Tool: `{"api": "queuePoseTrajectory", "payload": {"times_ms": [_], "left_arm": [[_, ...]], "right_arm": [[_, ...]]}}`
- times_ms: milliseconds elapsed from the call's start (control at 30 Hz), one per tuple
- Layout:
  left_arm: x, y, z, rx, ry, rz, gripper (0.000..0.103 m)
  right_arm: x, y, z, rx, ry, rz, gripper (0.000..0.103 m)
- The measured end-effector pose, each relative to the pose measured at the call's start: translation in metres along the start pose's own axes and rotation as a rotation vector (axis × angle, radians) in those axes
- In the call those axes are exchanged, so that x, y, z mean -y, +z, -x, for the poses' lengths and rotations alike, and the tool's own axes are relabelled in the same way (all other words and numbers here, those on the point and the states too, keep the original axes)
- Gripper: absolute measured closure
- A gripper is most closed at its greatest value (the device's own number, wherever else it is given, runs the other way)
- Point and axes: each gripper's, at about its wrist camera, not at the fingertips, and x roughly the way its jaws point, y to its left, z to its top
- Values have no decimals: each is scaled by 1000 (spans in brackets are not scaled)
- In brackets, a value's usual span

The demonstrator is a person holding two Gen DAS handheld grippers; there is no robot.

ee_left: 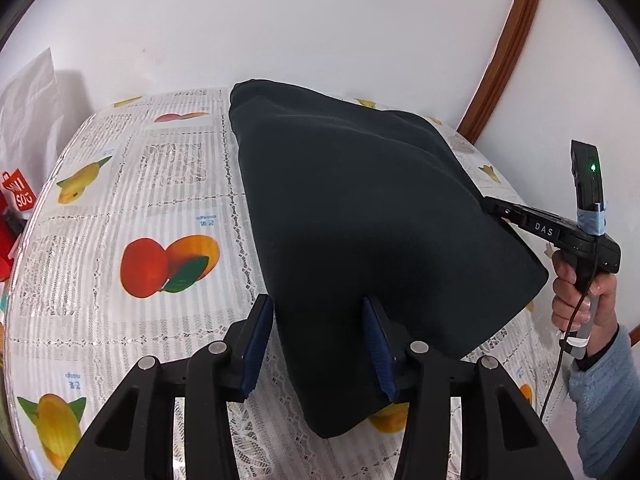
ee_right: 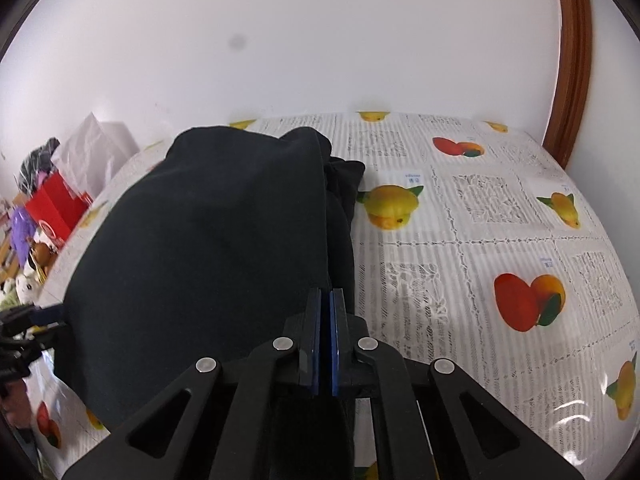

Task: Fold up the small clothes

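A dark navy garment (ee_left: 360, 208) lies across the fruit-print tablecloth (ee_left: 160, 200). My left gripper (ee_left: 318, 320) is open, its blue pads on either side of the garment's near corner, with the cloth lying between them. In the left wrist view my right gripper (ee_left: 494, 210) pinches the garment's right edge. In the right wrist view the right gripper (ee_right: 326, 300) is shut on a fold of the garment (ee_right: 208, 248), which is lifted and draped over to the left. The left gripper (ee_right: 44, 318) shows at the far left edge.
A white wall stands behind the table. A red shopping bag (ee_right: 56, 208) and soft toys (ee_right: 24, 280) sit beyond the table's left edge. A wooden frame (ee_right: 572, 60) rises at the right. Bare tablecloth (ee_right: 480, 240) lies right of the garment.
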Motion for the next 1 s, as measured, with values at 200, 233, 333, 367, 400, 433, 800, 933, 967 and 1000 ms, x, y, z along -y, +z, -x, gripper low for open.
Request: {"api": "queuePoseTrajectory", "payload": {"times_ms": [200, 233, 333, 367, 400, 433, 800, 933, 967, 1000], "left_arm": [[-6, 21, 3, 19, 39, -11, 55], [-6, 27, 3, 24, 52, -15, 53], [-6, 45, 0, 32, 90, -24, 48], [-7, 50, -2, 31, 91, -27, 48], [-8, 55, -4, 31, 92, -31, 48], [-8, 60, -8, 31, 95, -37, 48], [-16, 73, -49, -19, 68, -58, 46], [-22, 70, -55, -31, 45, -39, 45], [-23, 69, -56, -31, 36, -32, 45], [-24, 69, -56, -33, 30, -26, 45]], "right_arm": [[1, 24, 16, 17, -38, 7, 94], [0, 31, 16, 19, -36, 9, 94], [-6, 54, 6, 11, -28, 20, 90], [-9, 61, 1, 6, -19, 19, 87], [-11, 70, -6, -2, -2, 18, 83], [-13, 75, -11, -5, 6, 15, 80], [-3, 125, -98, -98, 43, -131, 73], [8, 132, -101, -48, 124, -172, 98], [15, 131, -90, 22, 169, -195, 98], [22, 129, -87, 51, 180, -215, 99]]}}
